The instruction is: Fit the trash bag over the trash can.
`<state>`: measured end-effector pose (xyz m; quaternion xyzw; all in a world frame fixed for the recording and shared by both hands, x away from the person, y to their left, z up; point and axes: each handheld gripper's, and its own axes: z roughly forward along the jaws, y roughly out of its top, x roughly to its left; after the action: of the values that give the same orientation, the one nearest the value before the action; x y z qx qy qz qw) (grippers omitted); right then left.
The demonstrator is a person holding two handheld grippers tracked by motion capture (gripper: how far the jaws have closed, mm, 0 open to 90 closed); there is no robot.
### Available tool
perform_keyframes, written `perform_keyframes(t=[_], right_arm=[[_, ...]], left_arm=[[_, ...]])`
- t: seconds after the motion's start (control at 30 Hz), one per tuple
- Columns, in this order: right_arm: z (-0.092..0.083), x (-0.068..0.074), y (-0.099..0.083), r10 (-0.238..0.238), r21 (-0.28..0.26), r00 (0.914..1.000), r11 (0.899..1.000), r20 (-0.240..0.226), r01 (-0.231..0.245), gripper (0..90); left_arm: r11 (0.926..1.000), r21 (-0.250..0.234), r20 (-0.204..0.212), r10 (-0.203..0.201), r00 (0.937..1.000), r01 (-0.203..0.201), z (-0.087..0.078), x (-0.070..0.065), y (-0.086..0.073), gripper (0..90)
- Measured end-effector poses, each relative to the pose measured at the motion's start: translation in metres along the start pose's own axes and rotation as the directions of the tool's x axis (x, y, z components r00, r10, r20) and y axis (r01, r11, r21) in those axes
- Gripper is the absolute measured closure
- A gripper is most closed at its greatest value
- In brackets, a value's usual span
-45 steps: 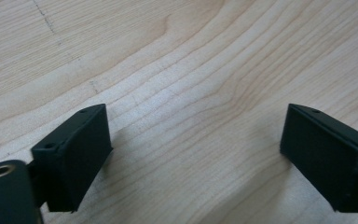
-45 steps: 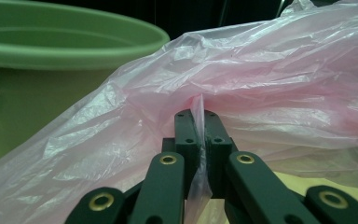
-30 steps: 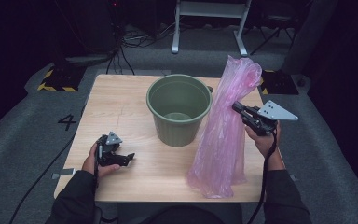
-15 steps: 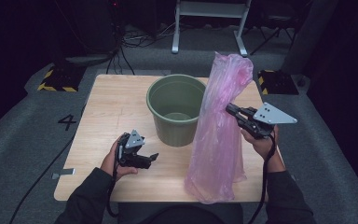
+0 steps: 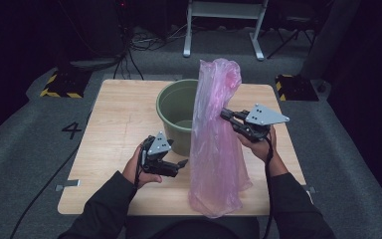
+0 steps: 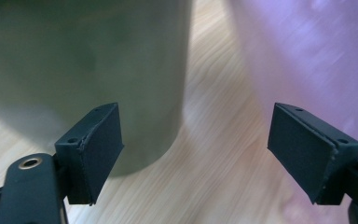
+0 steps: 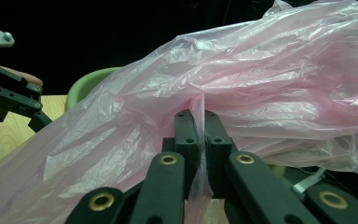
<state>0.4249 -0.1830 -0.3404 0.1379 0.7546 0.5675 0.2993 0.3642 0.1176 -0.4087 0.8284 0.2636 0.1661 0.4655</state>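
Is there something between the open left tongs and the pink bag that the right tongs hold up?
Nothing visible. The left tongs stand open, with bare table between them and the pink bag. The green bucket is beside that path, not across it. The right tongs are shut on the bag.

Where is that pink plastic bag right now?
In the high view the pink plastic bag stands tall right of the table's middle, just in front of the green bucket, pinched by the right tool; the left tool hovers beside it.

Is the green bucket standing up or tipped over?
Standing up. The green bucket sits on the table with its round opening facing up, beside the pink bag.
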Motion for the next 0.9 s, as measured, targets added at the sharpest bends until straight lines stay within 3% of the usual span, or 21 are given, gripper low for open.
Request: perform_keyframes(t=[0.07,0.17,0.37,0.5,0.57,0.7,0.83,0.9], right_arm=[[0.004,0.002,0.003,-0.004,0.001,0.9999,1.000,-0.010,0.004,87.9],[0.011,0.004,0.006,0.004,-0.001,0.9995,1.000,-0.033,-0.004,87.9],[0.024,0.007,0.007,0.024,0.018,0.9993,1.000,-0.029,-0.023,87.7],[0.034,0.012,0.007,0.003,0.049,0.9994,0.999,-0.036,-0.001,87.8],[0.036,0.014,0.008,-0.008,0.052,0.9995,0.999,-0.032,0.009,87.7],[0.039,0.016,0.009,-0.017,0.055,0.9990,0.998,-0.041,0.020,87.7],[0.039,0.017,0.010,-0.025,0.051,0.9984,0.998,-0.051,0.027,87.8],[0.039,0.017,0.010,-0.028,0.052,0.9982,0.998,-0.052,0.031,87.9]], left_arm=[[0.9999,-0.009,0.025,0.005,0.9997,-0.005,0.003,-0.005,0.005,17.5],[0.9986,-0.042,0.026,0.032,0.9992,-0.031,0.007,-0.011,0.008,18.0],[0.9981,-0.061,0.057,0.008,0.9983,-0.004,0.017,-0.013,0.012,19.3],[0.9963,-0.086,0.052,0.006,0.9986,-0.002,0.021,-0.020,0.018,23.4],[0.9966,-0.080,0.016,0.018,0.9997,-0.016,0.023,-0.023,0.021,30.6],[0.9953,-0.075,-0.045,0.058,0.9973,-0.061,0.028,-0.025,0.024,54.0],[0.9938,-0.079,-0.063,0.073,0.9954,-0.078,0.029,-0.021,0.023,76.3],[0.9939,-0.078,-0.053,0.074,0.9959,-0.078,0.028,-0.017,0.022,78.3]])
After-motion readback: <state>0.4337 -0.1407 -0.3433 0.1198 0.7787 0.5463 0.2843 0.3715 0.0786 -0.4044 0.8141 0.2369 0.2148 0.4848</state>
